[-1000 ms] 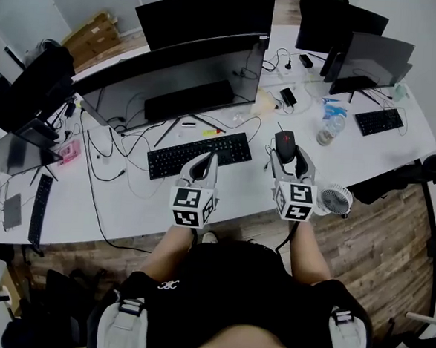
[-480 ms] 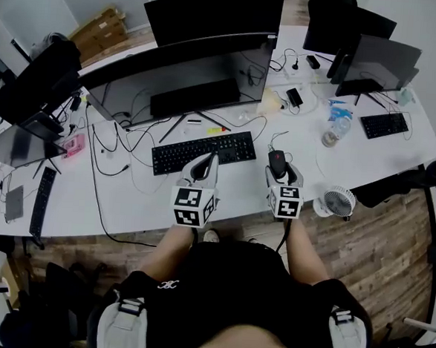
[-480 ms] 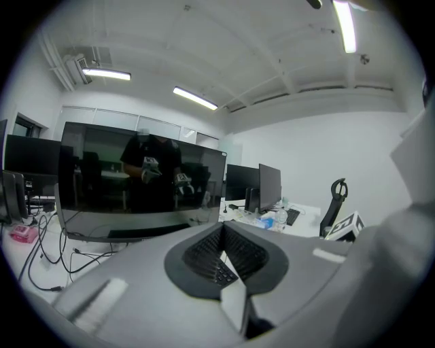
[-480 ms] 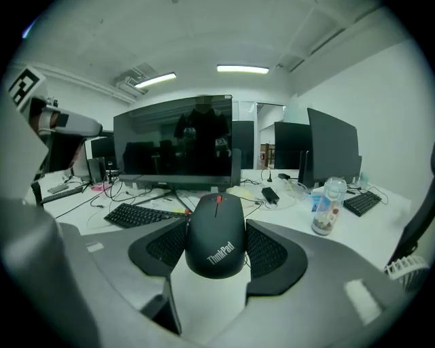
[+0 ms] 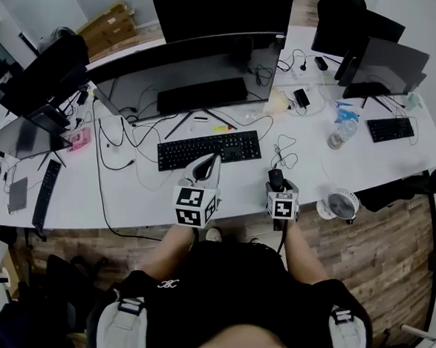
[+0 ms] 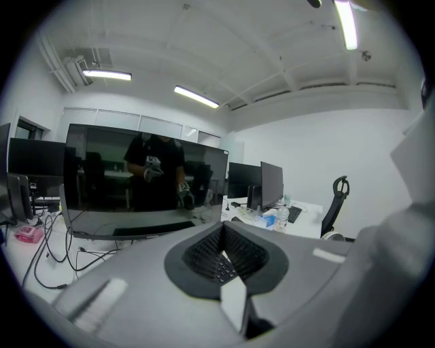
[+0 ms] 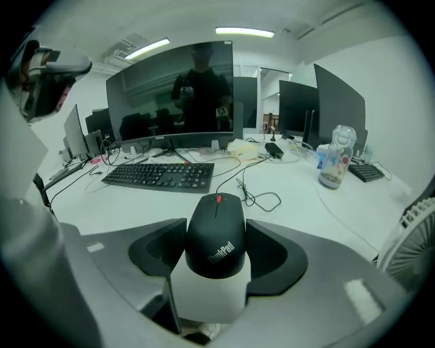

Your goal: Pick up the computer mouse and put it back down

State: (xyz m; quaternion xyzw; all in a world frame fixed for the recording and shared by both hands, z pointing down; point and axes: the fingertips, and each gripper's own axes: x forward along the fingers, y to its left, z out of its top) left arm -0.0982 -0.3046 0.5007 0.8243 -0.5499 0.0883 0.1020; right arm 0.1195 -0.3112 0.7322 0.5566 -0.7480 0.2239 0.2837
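A black computer mouse (image 7: 216,239) with a red scroll wheel sits between the dark pads (image 7: 158,248) of my right gripper (image 7: 216,228), which is shut on it. In the head view the mouse (image 5: 276,179) and right gripper (image 5: 277,184) are low over the white desk (image 5: 239,186), close to its front edge. Whether the mouse touches the desk is hidden. Its cable (image 5: 285,148) loops away toward the monitors. My left gripper (image 5: 211,159) hovers shut and holding nothing just in front of the black keyboard (image 5: 211,150); its jaws (image 6: 222,231) meet at the tips.
A wide curved monitor (image 5: 188,71) stands behind the keyboard (image 7: 160,175). A water bottle (image 5: 340,131) stands at the right, and a small white fan (image 5: 336,204) sits by the desk edge right of my right gripper. Loose cables (image 5: 116,136) run at the left.
My right gripper has come down and back toward the front edge of the desk with the mouse in it. The left gripper has stayed in place.
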